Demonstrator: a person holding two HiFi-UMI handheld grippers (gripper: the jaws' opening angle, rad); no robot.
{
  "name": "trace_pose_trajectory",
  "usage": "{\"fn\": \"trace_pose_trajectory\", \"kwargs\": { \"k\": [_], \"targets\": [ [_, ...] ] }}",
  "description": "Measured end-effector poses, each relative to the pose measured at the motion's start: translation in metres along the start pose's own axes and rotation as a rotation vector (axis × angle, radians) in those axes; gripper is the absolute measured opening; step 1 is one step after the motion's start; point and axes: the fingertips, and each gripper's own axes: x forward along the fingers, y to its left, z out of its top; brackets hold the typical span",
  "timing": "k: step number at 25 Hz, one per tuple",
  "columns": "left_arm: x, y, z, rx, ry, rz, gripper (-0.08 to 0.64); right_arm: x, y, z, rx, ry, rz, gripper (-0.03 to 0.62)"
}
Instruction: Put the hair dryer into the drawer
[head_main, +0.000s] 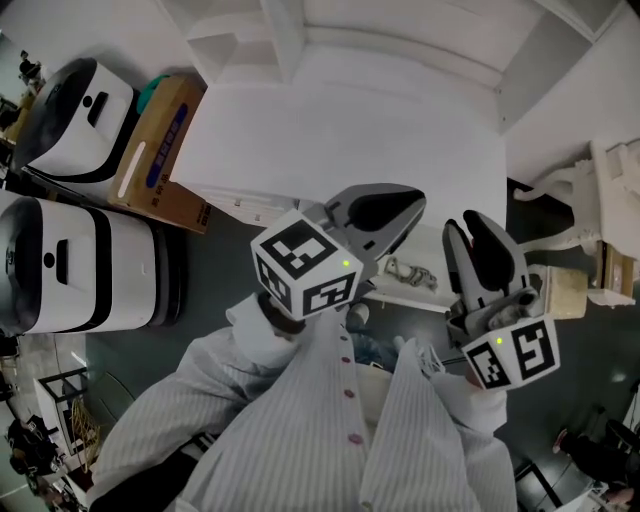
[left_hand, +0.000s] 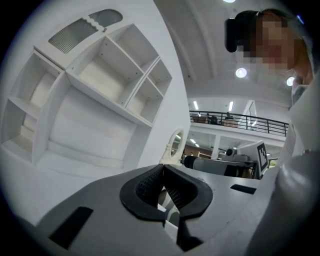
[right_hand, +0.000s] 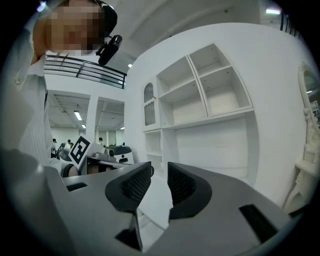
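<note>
2 empty grippers: the left gripper has its jaws together, and the right gripper has its jaws partly apart on air. Both are held before the chest, pointing level at the white shelf unit. No view clearly shows the hair dryer or the drawer. A small grey thing at 8 o'clock from the right gripper is unidentifiable. This fits either a dryer yet to be fetched or one already stowed.

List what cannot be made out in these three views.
Hair dryer: identifiable in no view.
Front of the white desk: head view, largely covered by the left gripper and right gripper, so no drawer can be confirmed.
Small items between the grippers: head view, too small to name.
Print on the cardboard box: head view, too small to read.
</note>
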Motion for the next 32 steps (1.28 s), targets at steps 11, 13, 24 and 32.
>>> {"fn": "trace_pose_trajectory", "kwargs": {
  "k": [11, 13, 24, 32],
  "targets": [
    [-0.005, -0.005, -0.005, 0.000, 0.009, -0.006, 0.009, 0.000, 0.001, -0.012, 0.024, 0.038, -0.016, 0.018],
    [-0.006, -0.005, -0.004, 0.006, 0.009, -0.009, 0.009, 0.000, 0.002, -0.014, 0.021, 0.048, -0.021, 0.015],
    [-0.007, -0.011, -0.005, 0.011, 0.013, -0.030, 0.009, -0.001, 0.005, -0.011, 0.045, 0.047, -0.032, 0.012],
    [-0.012, -0.010, -0.006, 0.007, 0.012, -0.027, 0.009, 0.000, 0.007, -0.016, 0.068, 0.065, -0.030, 0.011]
  ]
}}
